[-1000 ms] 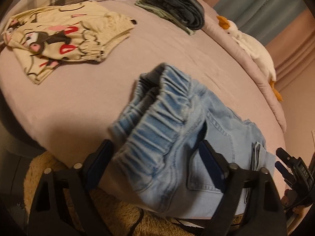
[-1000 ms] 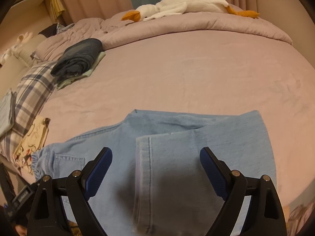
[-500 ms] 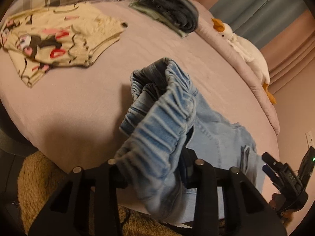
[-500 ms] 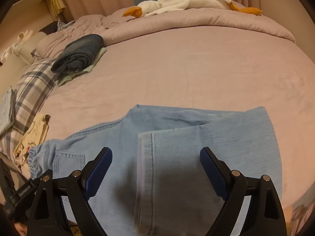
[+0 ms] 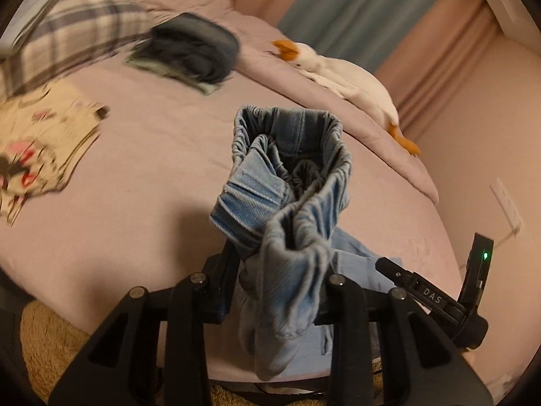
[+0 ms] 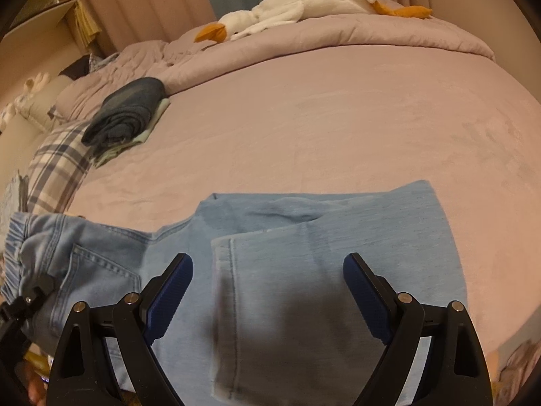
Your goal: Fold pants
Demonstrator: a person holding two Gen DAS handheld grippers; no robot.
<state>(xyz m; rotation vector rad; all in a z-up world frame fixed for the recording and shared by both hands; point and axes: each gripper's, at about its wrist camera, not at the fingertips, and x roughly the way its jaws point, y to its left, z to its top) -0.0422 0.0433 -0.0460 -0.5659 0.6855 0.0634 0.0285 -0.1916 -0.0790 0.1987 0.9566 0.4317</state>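
Light blue jeans [image 6: 304, 253] lie on the pink bed, legs folded back on themselves near the front edge. My left gripper [image 5: 280, 270] is shut on the jeans' elastic waistband [image 5: 290, 176] and holds it bunched and lifted above the bed. My right gripper [image 6: 267, 287] is open, its blue pads on either side of the folded leg hem [image 6: 233, 270], just above the cloth and holding nothing. The right gripper also shows in the left wrist view [image 5: 436, 297], low at the right.
A dark folded garment pile [image 6: 125, 115] lies far left on the bed, with a plaid pillow [image 6: 57, 165] beside it. A cartoon-print garment [image 5: 37, 149] lies at the left. A white plush goose [image 6: 304, 3] rests on the rolled duvet at the back. A tan rug [image 5: 50, 348] lies below the bed edge.
My left gripper closed on the waistband and lifted it up off the bed, swinging the view to the right. My right gripper stayed open over the folded legs.
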